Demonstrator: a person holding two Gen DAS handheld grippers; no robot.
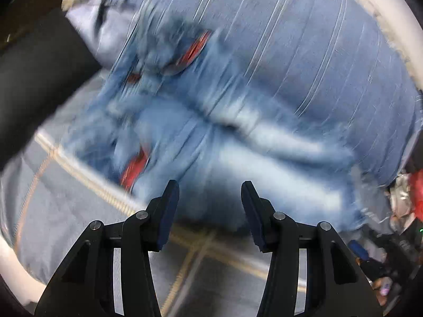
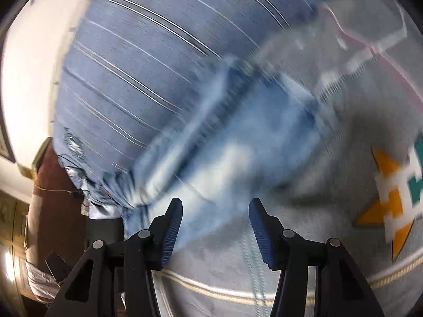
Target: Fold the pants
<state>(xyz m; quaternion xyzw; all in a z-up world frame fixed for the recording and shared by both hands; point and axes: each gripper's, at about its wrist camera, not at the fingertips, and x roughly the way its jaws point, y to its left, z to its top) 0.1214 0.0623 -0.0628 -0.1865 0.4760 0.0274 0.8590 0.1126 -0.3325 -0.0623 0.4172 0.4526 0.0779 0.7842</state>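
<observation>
Blurred jeans (image 1: 238,137) just ahead of the parted left gripper (image 1: 210,211)

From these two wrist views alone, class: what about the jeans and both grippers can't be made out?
- Left wrist view: motion blur smears the jeans; red patches unreadable.
- Right wrist view: blur hides the fold lines.
- Neither view shows the whole garment.
- Left gripper and right gripper: open.

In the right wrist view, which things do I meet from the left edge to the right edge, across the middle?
White wall → striped blue sheet → jeans → grey blanket → orange and green pattern.
</observation>
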